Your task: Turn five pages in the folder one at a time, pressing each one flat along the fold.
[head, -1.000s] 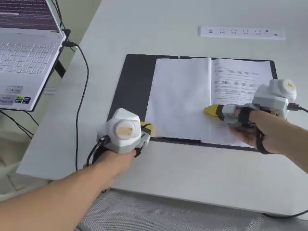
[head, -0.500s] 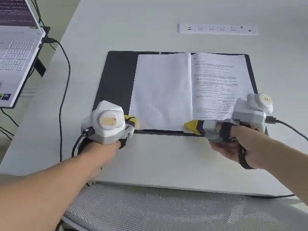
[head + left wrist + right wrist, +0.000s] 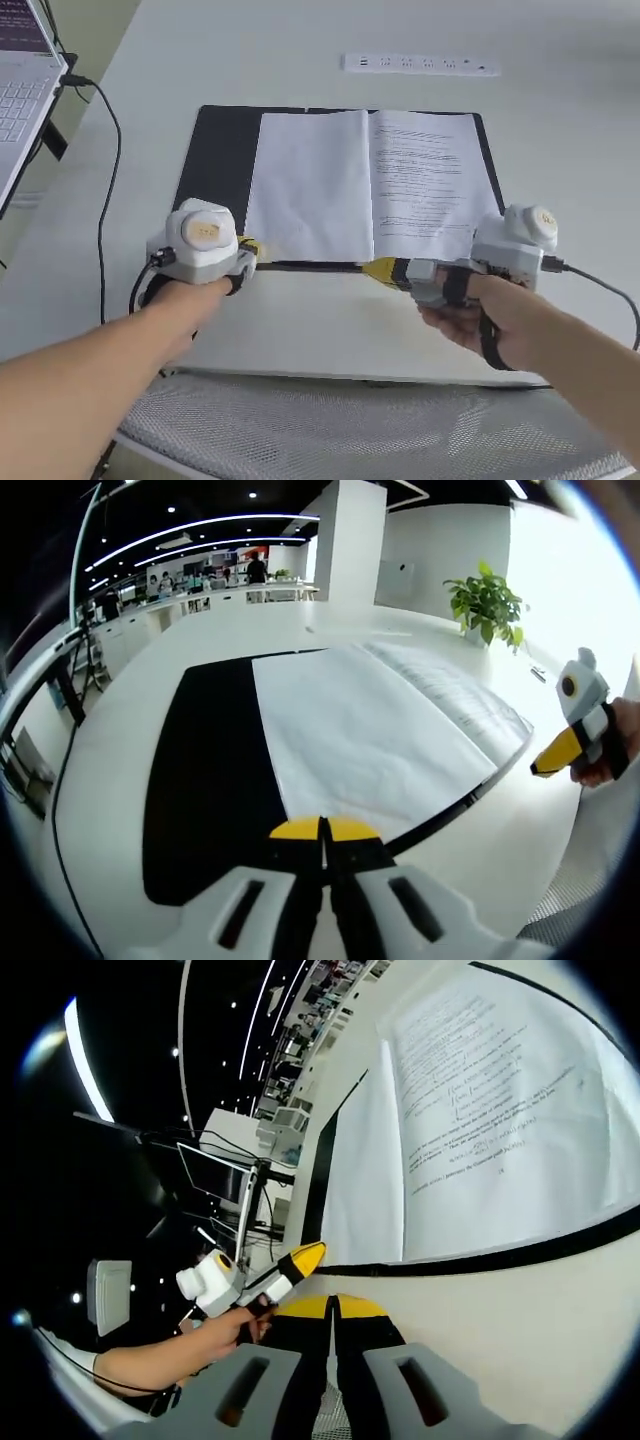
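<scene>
Hovering left gripper (image 3: 322,828) and right gripper (image 3: 335,1305), jaws pressed together, by the near edge of the folder (image 3: 220,170) open on the table (image 3: 560,150), I am judging its printed page (image 3: 425,180) thin, limp, best pinched at the free corner.

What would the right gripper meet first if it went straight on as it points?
Probably the left gripper, in that line past the near edge of the folder; depth is unclear.
</scene>
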Demonstrator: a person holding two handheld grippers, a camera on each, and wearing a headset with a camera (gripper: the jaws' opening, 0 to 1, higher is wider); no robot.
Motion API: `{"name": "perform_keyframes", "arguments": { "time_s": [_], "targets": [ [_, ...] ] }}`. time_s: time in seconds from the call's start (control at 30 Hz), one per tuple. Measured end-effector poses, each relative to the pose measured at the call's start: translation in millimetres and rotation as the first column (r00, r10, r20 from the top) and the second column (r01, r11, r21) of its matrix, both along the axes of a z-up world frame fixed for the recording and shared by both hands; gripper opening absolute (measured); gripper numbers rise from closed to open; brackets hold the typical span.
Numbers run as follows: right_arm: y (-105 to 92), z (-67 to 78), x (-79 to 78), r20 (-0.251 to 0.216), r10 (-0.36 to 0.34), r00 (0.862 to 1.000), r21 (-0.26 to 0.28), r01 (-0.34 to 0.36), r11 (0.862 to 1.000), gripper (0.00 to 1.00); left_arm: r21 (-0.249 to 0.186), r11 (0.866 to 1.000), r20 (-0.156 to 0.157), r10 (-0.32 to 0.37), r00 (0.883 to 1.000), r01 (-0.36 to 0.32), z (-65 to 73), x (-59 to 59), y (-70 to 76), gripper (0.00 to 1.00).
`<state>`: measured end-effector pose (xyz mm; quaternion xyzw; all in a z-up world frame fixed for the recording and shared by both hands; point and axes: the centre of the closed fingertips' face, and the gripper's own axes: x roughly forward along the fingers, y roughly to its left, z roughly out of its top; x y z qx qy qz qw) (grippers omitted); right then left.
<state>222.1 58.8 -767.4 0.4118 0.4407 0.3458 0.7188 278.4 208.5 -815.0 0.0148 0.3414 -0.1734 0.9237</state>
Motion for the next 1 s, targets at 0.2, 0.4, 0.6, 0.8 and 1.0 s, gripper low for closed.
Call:
{"name": "perform_keyframes", "arguments": {
  "time_s": [0.2, 0.4, 0.6, 0.8, 1.0],
  "targets": [
    [-18.4, 26.8, -0.4, 0.058, -0.041, 0.997, -0.028, 0.043, 0.999, 0.0, -0.005, 0.997, -0.066, -0.074, 0.995, 0.074, 8.1, -22.6, -9.8, 0.0],
    [-41.1, 59.2, -4.3, 0.137, -0.085, 0.987, -0.083, 0.097, 0.992, 0.05, -0.082, 0.993, -0.088, -0.089, 0.992, 0.082, 39.8, -44.0, -19.2, 0.06],
    [-61.8, 95.2, -15.0, 0.214, -0.12, 0.969, -0.133, 0.15, 0.98, 0.14, -0.128, 0.987, -0.055, -0.103, 0.993, 0.095, 85.1, -58.4, -18.1, 0.16],
    [-84.9, 120.2, -26.3, 0.264, -0.16, 0.951, -0.195, 0.215, 0.957, 0.34, -0.129, 0.986, -0.01, -0.109, 0.994, 0.107, 133.5, -71.5, -8.1, 0.34],
    [-104.8, 142.3, -29.9, 0.295, -0.236, 0.926, -0.202, 0.302, 0.932, 0.43, -0.13, 0.987, 0.053, -0.086, 0.995, 0.093, 173.5, -77.2, 4.3, 0.36]
  ]
}}
